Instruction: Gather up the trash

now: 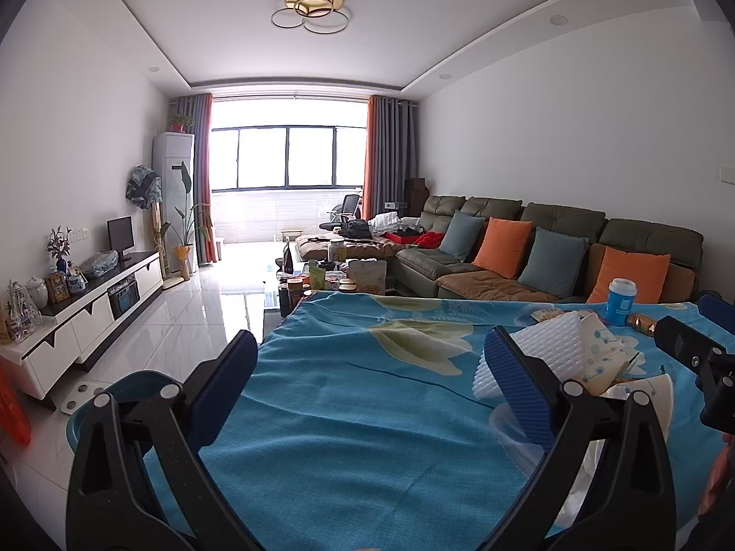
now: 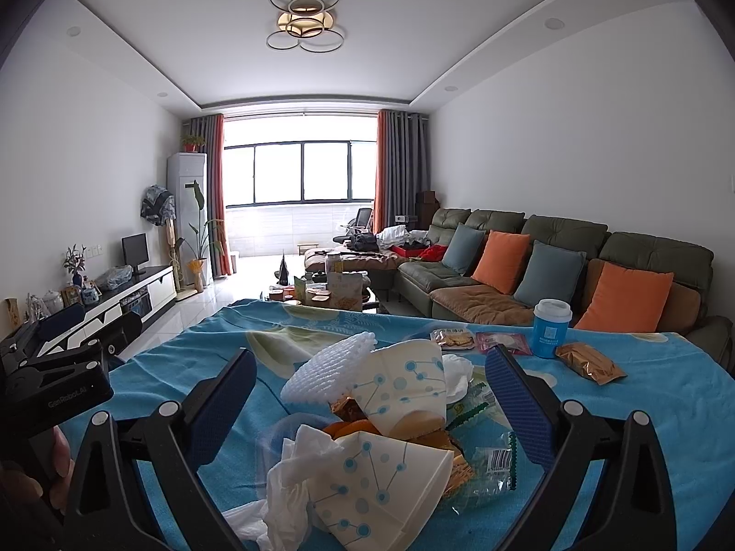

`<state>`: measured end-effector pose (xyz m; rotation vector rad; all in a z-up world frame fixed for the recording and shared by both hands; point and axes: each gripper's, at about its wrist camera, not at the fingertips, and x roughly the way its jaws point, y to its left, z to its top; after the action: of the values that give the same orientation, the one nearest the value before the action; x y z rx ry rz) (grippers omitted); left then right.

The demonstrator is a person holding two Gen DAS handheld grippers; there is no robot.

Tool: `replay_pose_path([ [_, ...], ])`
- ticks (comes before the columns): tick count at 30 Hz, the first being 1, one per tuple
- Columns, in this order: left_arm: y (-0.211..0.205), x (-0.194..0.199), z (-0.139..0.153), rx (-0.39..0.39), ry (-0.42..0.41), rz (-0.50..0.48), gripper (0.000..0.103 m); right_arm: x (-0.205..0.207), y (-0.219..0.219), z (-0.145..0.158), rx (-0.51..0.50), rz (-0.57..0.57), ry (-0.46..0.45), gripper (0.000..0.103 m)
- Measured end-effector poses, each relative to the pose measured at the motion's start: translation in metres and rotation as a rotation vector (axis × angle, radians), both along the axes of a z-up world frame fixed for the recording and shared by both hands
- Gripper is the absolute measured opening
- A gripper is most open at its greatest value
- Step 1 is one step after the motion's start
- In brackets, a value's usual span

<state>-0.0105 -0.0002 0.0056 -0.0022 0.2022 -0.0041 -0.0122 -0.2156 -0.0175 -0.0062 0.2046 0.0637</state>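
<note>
A pile of trash lies on the blue flowered tablecloth point(image 2: 643, 413): white foam netting point(image 2: 326, 369), two crushed paper cups with blue dots point(image 2: 404, 390), crumpled tissue point(image 2: 294, 473), orange peel and clear wrappers point(image 2: 496, 459). My right gripper point(image 2: 367, 408) is open, its jaws on either side of the pile. My left gripper point(image 1: 367, 381) is open and empty over bare cloth left of the pile; the foam netting point(image 1: 546, 344) sits just beyond its right finger. A blue bin point(image 1: 115, 395) shows partly behind the left finger, below the table's left edge.
A blue cup with white lid point(image 2: 551, 328), a gold snack packet point(image 2: 590, 362) and two small wrappers point(image 2: 455, 339) lie at the table's far right. Beyond the table are a cluttered coffee table point(image 1: 330, 275), a sofa with cushions point(image 1: 551, 248) and a TV cabinet point(image 1: 92, 303).
</note>
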Motion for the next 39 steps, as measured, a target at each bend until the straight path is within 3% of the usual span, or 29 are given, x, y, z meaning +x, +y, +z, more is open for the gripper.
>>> replay_pose_path([
  [39, -0.0014, -0.0051, -0.0031, 0.004, 0.008, -0.012, 0.097, 0.0036, -0.0038, -0.0067, 0.017, 0.006, 0.018, 0.096],
])
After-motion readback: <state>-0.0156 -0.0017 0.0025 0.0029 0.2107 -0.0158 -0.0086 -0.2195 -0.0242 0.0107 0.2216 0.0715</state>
